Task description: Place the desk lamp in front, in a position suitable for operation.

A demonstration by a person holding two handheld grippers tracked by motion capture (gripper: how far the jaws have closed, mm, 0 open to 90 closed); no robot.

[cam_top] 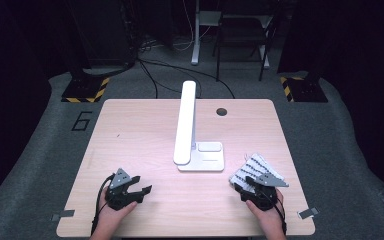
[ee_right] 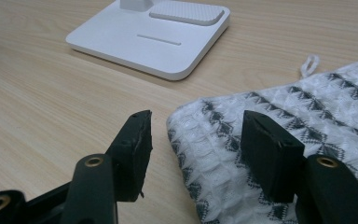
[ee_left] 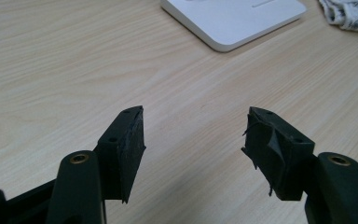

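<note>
A white desk lamp [cam_top: 186, 120] stands mid-table on a flat square base [cam_top: 207, 157], its long head folded down toward me. A white cloth with a dark woven pattern [cam_top: 255, 167] lies folded to the right of the base. My right gripper [cam_top: 245, 181] is at the cloth's near corner. In the right gripper view it [ee_right: 196, 126] is open, with the cloth's [ee_right: 307, 107] edge between the jaws and the pads not pressing it. My left gripper [cam_top: 142, 192] rests at the front left, open over bare wood [ee_left: 196, 126], nothing in it.
The wooden table [cam_top: 130, 130] has a round cable hole [cam_top: 221, 111] at the back and tape tabs at its front corners [cam_top: 62, 216]. The lamp base [ee_left: 233, 18] and cloth [ee_left: 354, 14] lie ahead of the left gripper. Cables and stands cover the dark floor behind.
</note>
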